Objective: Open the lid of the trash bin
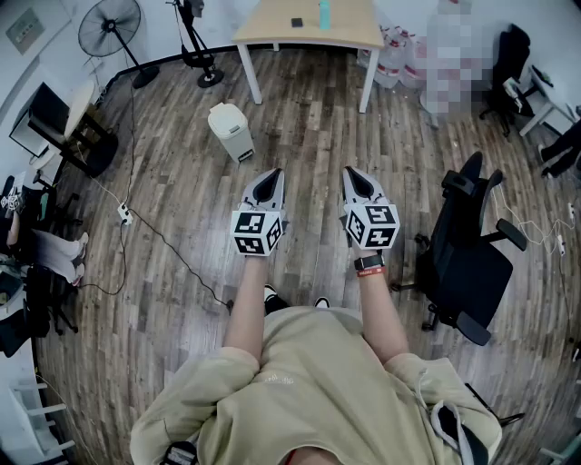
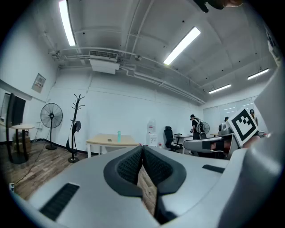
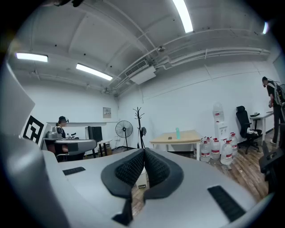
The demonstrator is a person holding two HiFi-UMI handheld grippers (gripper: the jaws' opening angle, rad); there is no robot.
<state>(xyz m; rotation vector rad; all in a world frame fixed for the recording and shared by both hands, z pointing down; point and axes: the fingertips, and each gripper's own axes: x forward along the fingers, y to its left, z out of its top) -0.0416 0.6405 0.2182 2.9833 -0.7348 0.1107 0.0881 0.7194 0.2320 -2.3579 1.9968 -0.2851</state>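
Observation:
The trash bin [image 1: 231, 132] is small and white, with its lid down, and stands on the wood floor ahead of me and to the left. My left gripper [image 1: 270, 175] and right gripper [image 1: 352, 173] are held side by side above the floor, well short of the bin. Both are shut with nothing between the pads. In the right gripper view a sliver of the bin [image 3: 139, 178] shows behind the shut right gripper [image 3: 144, 150]. The left gripper view shows its shut gripper [image 2: 142, 147] against the room; the bin is hidden there.
A wooden table [image 1: 309, 32] stands beyond the bin, with water bottles [image 1: 395, 54] at its right. A black office chair [image 1: 467, 254] is close on my right. A fan [image 1: 109, 27], a coat stand [image 1: 195, 41] and a floor cable with a power strip [image 1: 124, 214] lie to the left.

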